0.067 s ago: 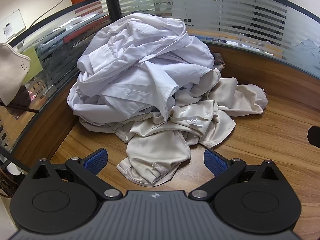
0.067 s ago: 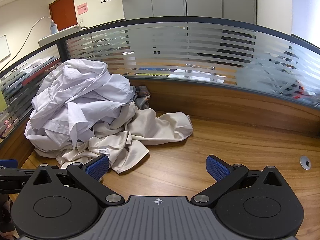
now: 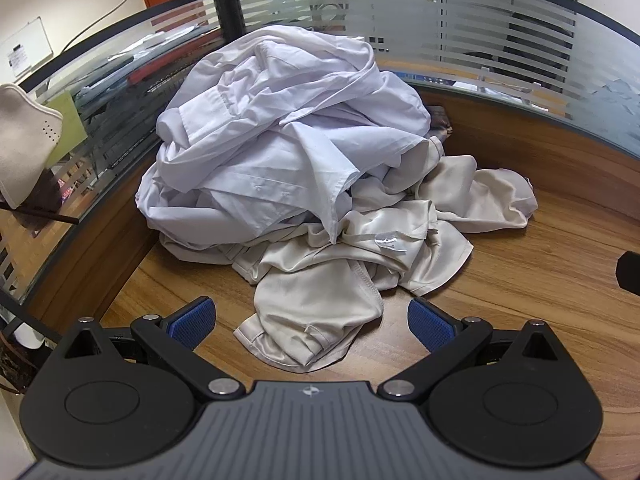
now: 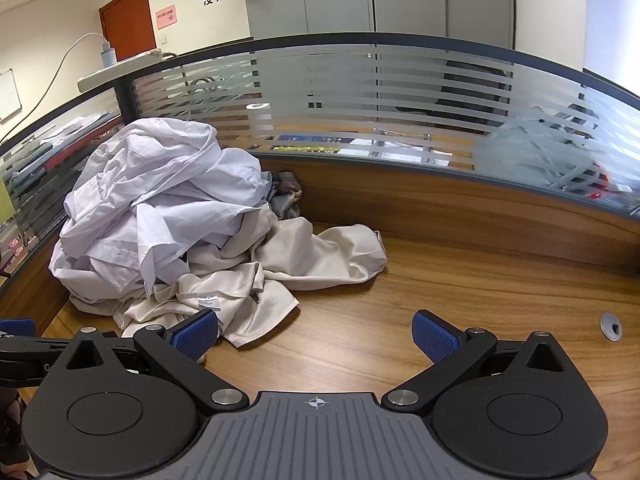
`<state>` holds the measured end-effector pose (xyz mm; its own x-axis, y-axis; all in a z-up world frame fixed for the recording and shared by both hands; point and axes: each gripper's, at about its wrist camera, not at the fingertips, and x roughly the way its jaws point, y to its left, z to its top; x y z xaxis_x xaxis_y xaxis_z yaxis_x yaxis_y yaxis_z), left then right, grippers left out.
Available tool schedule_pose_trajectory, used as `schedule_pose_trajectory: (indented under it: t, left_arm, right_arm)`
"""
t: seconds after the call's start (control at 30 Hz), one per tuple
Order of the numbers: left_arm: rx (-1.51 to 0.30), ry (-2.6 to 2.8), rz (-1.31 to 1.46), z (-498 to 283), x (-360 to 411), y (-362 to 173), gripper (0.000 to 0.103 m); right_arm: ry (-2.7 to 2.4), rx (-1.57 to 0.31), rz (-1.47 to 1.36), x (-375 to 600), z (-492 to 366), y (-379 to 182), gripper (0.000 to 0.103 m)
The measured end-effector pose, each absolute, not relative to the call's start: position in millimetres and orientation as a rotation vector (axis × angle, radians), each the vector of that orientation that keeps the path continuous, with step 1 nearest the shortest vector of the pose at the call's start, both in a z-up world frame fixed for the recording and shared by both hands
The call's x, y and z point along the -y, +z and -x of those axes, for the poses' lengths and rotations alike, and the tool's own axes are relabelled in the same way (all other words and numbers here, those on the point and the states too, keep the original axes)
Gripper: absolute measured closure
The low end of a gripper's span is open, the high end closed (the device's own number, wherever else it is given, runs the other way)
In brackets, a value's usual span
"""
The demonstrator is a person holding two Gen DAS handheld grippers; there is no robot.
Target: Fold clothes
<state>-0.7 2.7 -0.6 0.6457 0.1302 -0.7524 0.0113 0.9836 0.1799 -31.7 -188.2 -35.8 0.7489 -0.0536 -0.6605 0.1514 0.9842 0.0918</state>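
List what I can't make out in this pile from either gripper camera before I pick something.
- Dark patterned cloth: mostly behind the white shirt, both views.
- Cream garment: upper part buried under the shirt; type unclear.
- Label: print too small.
- Garment count: unclear.

white shirt (image 3: 280, 148): my thin, crumpled cloth, matt.
cream garment (image 3: 320, 300): soft cloth, a little shiny.
table (image 4: 440, 320): smooth wood with grain lines.
finger pads (image 3: 430, 324): bumpy blue rubber on my black plastic left hand-held gripper (image 3: 312, 322).
partition (image 4: 400, 92): striped frosted glass.
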Motion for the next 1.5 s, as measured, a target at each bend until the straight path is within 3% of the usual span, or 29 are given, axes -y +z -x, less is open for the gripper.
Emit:
schedule_pose_trajectory:
  t: [1.5]
  left_arm:
    - [-0.874, 0.063, -0.188, -1.3, -3.3, -0.7, 0.0]
  right_arm:
    - [-0.116, -0.716, -0.135, 185.8, 30.8, -34.8, 0.0]
